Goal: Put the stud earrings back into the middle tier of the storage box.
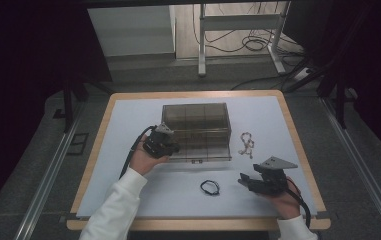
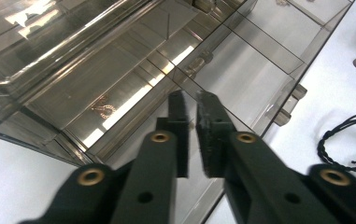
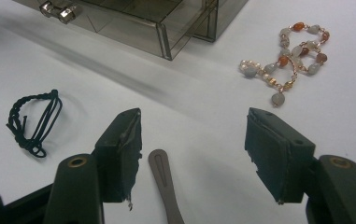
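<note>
A smoky clear compartment box [image 1: 195, 131] stands mid-table. My left gripper [image 1: 174, 148] hangs at its front left corner. In the left gripper view its jaws [image 2: 192, 100] stand a narrow gap apart over the box [image 2: 119, 70], with nothing pinched between them; a small gold chain [image 2: 103, 110] lies in one compartment. My right gripper [image 1: 244, 181] rests at the front right, wide open [image 3: 194, 116] and empty. A black cord bracelet [image 1: 209, 187] [image 3: 33, 121] [image 2: 348, 144] lies in front of the box. A beaded bracelet [image 1: 247, 144] [image 3: 292, 60] lies to its right.
A flat grey metal strip [image 3: 164, 184] lies on the white mat [image 1: 138, 115] between my right jaws. The box has a small metal latch [image 3: 56, 10] at its front. The table's wooden rim [image 1: 298, 145] borders the mat. Desk legs and cables [image 1: 248, 42] are behind the table.
</note>
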{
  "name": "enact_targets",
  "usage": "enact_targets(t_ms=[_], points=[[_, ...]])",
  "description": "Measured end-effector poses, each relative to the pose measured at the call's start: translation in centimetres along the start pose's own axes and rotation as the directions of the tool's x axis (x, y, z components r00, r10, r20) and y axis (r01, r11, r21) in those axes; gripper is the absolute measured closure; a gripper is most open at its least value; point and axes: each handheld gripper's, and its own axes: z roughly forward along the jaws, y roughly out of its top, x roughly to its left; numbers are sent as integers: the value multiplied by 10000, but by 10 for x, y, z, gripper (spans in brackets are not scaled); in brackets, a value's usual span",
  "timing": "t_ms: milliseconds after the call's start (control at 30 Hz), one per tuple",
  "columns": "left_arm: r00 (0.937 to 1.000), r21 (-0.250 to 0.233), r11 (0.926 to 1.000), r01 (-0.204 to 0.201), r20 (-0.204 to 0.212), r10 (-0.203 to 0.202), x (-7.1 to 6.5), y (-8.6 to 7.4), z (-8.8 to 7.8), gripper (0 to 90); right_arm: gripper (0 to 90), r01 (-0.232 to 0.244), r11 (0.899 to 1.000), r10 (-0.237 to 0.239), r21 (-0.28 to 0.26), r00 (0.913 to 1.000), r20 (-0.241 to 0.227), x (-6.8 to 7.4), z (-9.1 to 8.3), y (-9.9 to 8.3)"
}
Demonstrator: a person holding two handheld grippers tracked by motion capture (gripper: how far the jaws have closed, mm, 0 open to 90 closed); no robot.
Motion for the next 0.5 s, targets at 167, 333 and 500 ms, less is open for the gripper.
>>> enact_targets(t_ms=[167,333,500], points=[[10000,-374,9993,44,-24,-45,0,0,-7,688,366,6,10000,-6,-3,10000,12,0,0,0],[9998,-901,9958,184,100,-176,-1,-6,-23,551,366,-13,10000,13,-11,10000,16,-1,-1,0],[9995,-1132,9933,230,232,-205,-2,-14,-32,454,366,-19,10000,19,-8,10000,19,-1,0,0]])
